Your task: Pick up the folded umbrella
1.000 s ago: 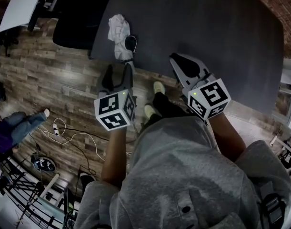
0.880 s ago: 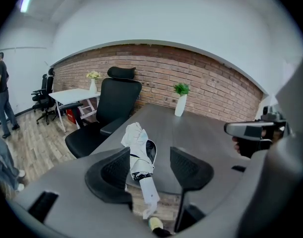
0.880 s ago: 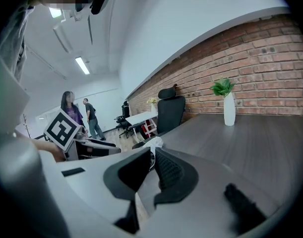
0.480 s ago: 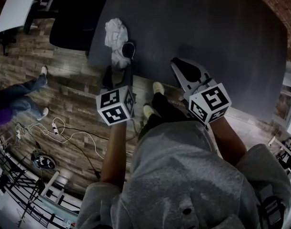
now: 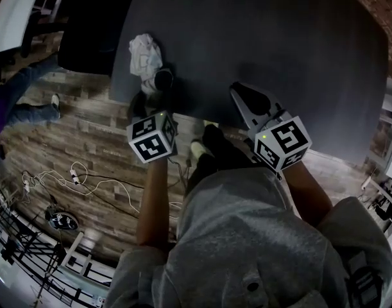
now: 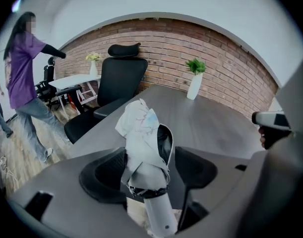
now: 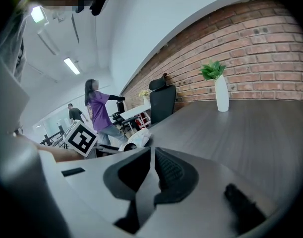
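Dark grey table [image 5: 279, 50], brick-walled office: left gripper [image 6: 150, 168], jaws just parted wider, straddles the white folded umbrella [image 6: 143, 133] at the table's edge, pads not yet pressing; closing squarely above its handle should grip best. Right gripper [image 7: 152, 175]: jaws together, empty.

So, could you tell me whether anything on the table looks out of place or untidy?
The folded umbrella lies near the table's corner, its white fabric bunched loosely rather than wrapped tight. Nothing else stands out.
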Available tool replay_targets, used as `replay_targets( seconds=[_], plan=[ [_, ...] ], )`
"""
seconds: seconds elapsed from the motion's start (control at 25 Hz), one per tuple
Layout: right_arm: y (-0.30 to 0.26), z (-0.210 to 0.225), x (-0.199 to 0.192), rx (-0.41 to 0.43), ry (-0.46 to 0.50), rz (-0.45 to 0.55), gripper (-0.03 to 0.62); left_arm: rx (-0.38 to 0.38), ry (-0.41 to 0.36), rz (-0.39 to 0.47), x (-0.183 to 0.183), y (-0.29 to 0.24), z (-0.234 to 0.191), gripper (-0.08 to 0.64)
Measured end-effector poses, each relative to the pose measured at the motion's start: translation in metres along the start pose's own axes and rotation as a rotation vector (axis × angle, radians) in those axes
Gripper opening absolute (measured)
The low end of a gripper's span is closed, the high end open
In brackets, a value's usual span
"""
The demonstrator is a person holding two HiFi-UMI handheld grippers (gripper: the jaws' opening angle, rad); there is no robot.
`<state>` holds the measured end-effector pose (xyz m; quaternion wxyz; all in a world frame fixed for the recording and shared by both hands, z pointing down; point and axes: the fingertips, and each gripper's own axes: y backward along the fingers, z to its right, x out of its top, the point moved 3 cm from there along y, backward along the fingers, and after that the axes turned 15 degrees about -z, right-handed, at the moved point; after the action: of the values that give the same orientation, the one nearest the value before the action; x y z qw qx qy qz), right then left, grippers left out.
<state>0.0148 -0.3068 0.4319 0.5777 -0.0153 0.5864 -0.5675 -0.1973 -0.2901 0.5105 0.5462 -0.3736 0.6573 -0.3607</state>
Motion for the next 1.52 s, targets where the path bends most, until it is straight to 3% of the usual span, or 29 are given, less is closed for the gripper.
replay_targets(
  seconds=[0.32, 0.52, 1.12, 1.24, 1.4, 1.52],
  plan=[
    [-0.012, 0.024, -0.005, -0.006, -0.046, -0.026, 0.041, 0.062, 0.011, -0.059, 0.006, -0.036, -0.012, 0.33],
    [-0.015, 0.034, 0.002, -0.014, -0.068, -0.027, 0.041, 0.047, 0.033, -0.099, 0.01, -0.052, -0.015, 0.334],
    [-0.023, 0.027, 0.004, -0.031, -0.074, -0.034, 0.041, 0.063, -0.002, -0.119, 0.01, -0.054, -0.019, 0.31],
    [-0.018, 0.02, 0.004, -0.036, -0.068, -0.03, 0.041, 0.041, 0.014, -0.12, 0.012, -0.051, -0.023, 0.291],
    [-0.012, 0.016, 0.006, -0.041, -0.055, -0.021, 0.041, -0.04, 0.111, -0.105, 0.01, -0.047, -0.019, 0.282],
    [-0.006, 0.013, 0.009, -0.051, -0.048, -0.009, 0.041, -0.054, 0.116, -0.083, 0.005, -0.041, -0.017, 0.279]
  ],
)
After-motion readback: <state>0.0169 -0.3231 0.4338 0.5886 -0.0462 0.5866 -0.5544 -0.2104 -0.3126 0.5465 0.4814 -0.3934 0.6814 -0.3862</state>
